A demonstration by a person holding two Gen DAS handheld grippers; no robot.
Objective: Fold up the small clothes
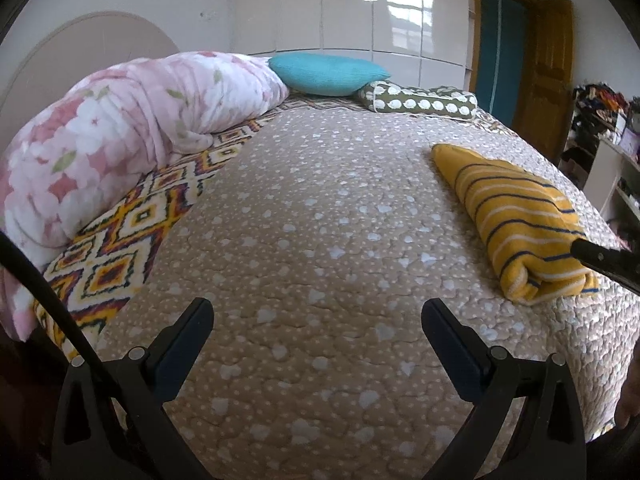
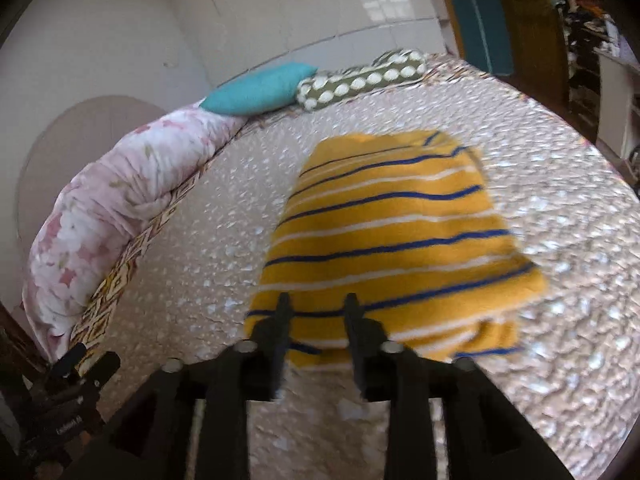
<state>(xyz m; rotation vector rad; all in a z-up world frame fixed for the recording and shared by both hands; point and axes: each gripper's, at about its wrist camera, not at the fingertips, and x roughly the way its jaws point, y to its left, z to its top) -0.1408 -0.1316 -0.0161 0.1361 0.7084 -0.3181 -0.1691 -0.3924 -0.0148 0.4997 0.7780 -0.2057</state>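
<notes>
Yellow striped garment (image 2: 392, 240) lies folded on the bed's quilt (image 1: 304, 216), right of centre in the left wrist view. Long axis runs from the near edge toward the far pillows; stripes cross it. Rolled fold at the near end. Right gripper (image 2: 316, 304) hovers over that end, jaws partly apart, nothing between them. Left gripper (image 1: 316, 312) wide apart over bare quilt. Right wrist view blurred; garment's near edge hidden behind the fingers.

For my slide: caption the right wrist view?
Right hand-held gripper, part open, above folded yellow striped garment on the bed.
</notes>
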